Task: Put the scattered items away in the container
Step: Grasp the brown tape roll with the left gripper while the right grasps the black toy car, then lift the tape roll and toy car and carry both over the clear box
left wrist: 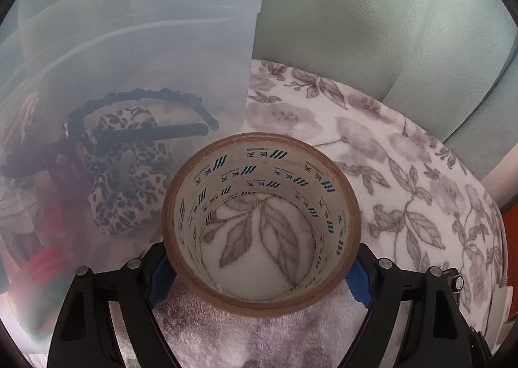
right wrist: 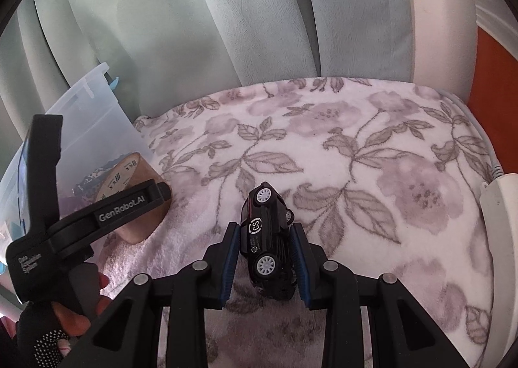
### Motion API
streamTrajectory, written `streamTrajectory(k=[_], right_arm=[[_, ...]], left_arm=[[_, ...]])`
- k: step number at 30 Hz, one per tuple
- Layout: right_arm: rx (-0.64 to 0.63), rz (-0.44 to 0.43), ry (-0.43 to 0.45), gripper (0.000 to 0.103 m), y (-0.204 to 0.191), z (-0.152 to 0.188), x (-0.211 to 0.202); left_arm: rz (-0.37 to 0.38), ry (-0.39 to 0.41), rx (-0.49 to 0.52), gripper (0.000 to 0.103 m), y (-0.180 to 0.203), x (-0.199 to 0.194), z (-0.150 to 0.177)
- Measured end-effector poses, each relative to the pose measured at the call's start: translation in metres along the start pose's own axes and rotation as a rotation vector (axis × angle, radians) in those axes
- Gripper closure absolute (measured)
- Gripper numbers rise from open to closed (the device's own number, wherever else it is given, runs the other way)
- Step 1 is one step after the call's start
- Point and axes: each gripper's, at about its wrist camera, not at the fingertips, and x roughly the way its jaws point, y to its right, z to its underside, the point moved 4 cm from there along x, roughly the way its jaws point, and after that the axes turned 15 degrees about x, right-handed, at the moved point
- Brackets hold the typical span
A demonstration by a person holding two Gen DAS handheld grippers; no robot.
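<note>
Left tongs (left wrist: 259, 274) clasp a roll of brown packing tape (left wrist: 261, 222) across its outer wall, the blue pads (left wrist: 358, 284) set wide on opposite sides and the open core facing the camera, so that the floral blanket (left wrist: 404, 180) shows through it. Right tongs (right wrist: 266, 258) are closed narrowly on a small black toy car (right wrist: 267, 238), which sits on its side between the pads with two white wheels turned toward the lens. The tape roll is judged rigid and moderately heavy, with a smooth wall that could slide; a hold across its full width, as here, suits it best. The car is judged light, hard and glossy, with wheels that roll, so the flat body panels rather than the wheels are the place to pinch. Just beside the left tongs stands the translucent plastic container (left wrist: 194, 44), its wall near the tape; through it a leopard-print scrunchie (left wrist: 129, 173) and a black headband (left wrist: 145, 96) are visible inside. Both held items remain outside the container, above the blanket. Pale green cushions (right wrist: 194, 28) rise behind.
</note>
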Motion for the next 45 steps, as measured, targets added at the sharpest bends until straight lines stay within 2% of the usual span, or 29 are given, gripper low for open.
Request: streamTrajectory(k=[7, 9, 14, 21, 27, 33, 39, 45], right_arm=[[0.005, 0.011, -0.002, 0.069, 0.001, 0.000, -0.002], [0.009, 0.020, -0.003, 0.069, 0.002, 0.001, -0.004], [0.037, 0.051, -0.008, 0.069, 0.004, 0.005, -0.016], [0.120, 0.069, -0.013, 0.070, 0.013, 0.020, -0.047], [0.139, 0.083, -0.010, 0.070, 0.012, 0.034, -0.078], [0.152, 0.073, 0.028, 0.070, 0.000, 0.038, -0.115], [0.140, 0.053, 0.093, 0.070, -0.024, 0.034, -0.157], [0.109, 0.014, 0.168, 0.070, -0.057, 0.028, -0.201]], left_arm=[[0.022, 0.012, 0.010, 0.017, 0.003, -0.002, 0.002], [0.038, 0.013, 0.016, 0.017, -0.007, -0.006, 0.006], [0.082, 0.004, 0.048, 0.017, -0.004, -0.015, 0.013], [0.173, -0.044, 0.109, 0.017, 0.003, -0.031, 0.033], [0.232, -0.069, 0.143, 0.017, 0.008, -0.055, 0.048], [0.268, -0.032, 0.173, 0.017, 0.007, -0.084, 0.044], [0.333, 0.019, 0.187, 0.017, -0.003, -0.131, 0.037], [0.374, 0.109, 0.197, 0.017, -0.013, -0.175, 0.023]])
